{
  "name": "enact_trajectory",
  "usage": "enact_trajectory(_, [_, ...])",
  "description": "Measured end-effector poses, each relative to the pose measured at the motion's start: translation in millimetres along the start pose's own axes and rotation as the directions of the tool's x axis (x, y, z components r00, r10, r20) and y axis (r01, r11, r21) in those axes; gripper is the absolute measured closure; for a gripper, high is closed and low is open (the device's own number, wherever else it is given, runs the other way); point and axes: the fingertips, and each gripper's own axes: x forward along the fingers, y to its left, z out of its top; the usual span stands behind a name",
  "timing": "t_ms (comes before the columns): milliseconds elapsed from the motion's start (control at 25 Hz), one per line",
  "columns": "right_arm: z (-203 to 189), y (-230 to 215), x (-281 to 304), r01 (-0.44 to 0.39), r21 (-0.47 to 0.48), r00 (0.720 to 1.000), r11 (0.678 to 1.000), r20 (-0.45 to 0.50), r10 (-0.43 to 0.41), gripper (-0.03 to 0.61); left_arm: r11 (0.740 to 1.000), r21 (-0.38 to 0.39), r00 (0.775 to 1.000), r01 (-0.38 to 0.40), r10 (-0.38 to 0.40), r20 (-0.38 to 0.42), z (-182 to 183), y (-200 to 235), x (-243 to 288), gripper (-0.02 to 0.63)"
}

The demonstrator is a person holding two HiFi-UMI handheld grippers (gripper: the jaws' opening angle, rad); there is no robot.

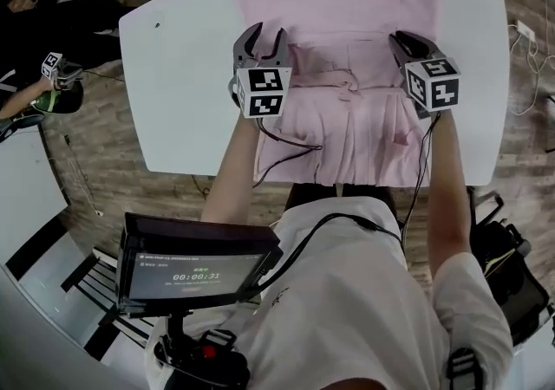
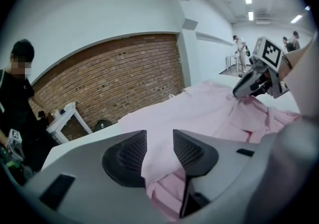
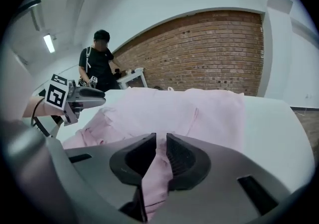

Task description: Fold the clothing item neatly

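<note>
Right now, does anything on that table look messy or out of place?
The pink garment is the only untidy thing: its far part lies flat on the white table, but across the middle it is bunched into crumpled ridges, and its near hem reaches the table's edge. Nothing looks spilled or damaged.

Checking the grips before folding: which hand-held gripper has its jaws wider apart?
The left hand-held gripper: its jaws stand well apart over the pink dress. The right hand-held gripper shows only a narrow gap, filled by a strip of dress.
</note>
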Motion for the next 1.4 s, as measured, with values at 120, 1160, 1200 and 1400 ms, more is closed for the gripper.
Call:
enact_trajectory(120, [1.0, -4.3, 1.0, 0.035, -0.014, 0.999, 0.999, -0.018, -0.035, 0.577, 0.996, -0.083, 1.000, -0.024, 0.023, -0.011, -12.0, 33.4, -1.3, 0.456])
enact_trajectory(1160, [18.7, 16.8, 52.2, 0.019, -0.273, 0.996, 0.962, -0.079, -0.042, 0.575, 0.986, 0.089, 0.977, -0.139, 0.151, -0.150, -12.1, 146.5, 124.2, 0.512])
enact_trajectory(1200, [15.6, 16.1, 53.0, 0.020, -0.288, 0.995, 0.957, -0.092, -0.049, 0.576, 0.980, 0.118, 0.969, -0.161, 0.180, -0.169, -13.6, 150.8, 124.7, 0.512])
enact_trajectory(1400, [11.3, 7.3, 50.9, 0.033, -0.274, 0.993, 0.961, -0.100, -0.063, 0.575, 0.964, 0.109, 0.920, -0.242, 0.263, -0.291, -50.2, 186.2, 119.3, 0.611])
